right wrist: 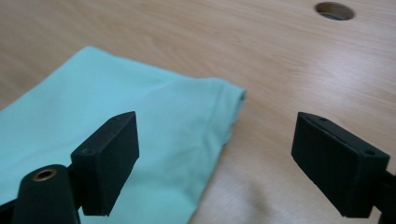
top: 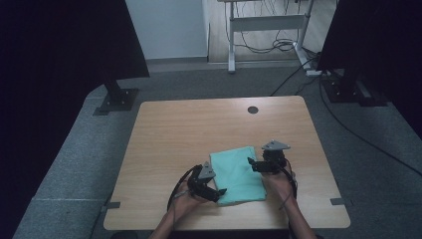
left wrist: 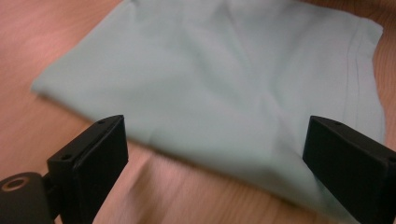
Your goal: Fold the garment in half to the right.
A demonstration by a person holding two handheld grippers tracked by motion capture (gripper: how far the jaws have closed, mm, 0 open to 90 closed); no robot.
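The folded mint-green cloth [top: 237, 175] lies flat on the wooden bench [top: 174, 134], near the person's edge and between the two hands, where both can reach it without stretching. The left gripper [top: 220, 191] sits at the cloth's near left corner, jaws spread with the hem between them but not pinched; the right gripper [top: 250, 162] hangs over the right edge, jaws spread too, seemingly ready to take opposite sides for another fold.

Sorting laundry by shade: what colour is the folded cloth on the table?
The cloth is plain mint green, clearest in the right gripper view.
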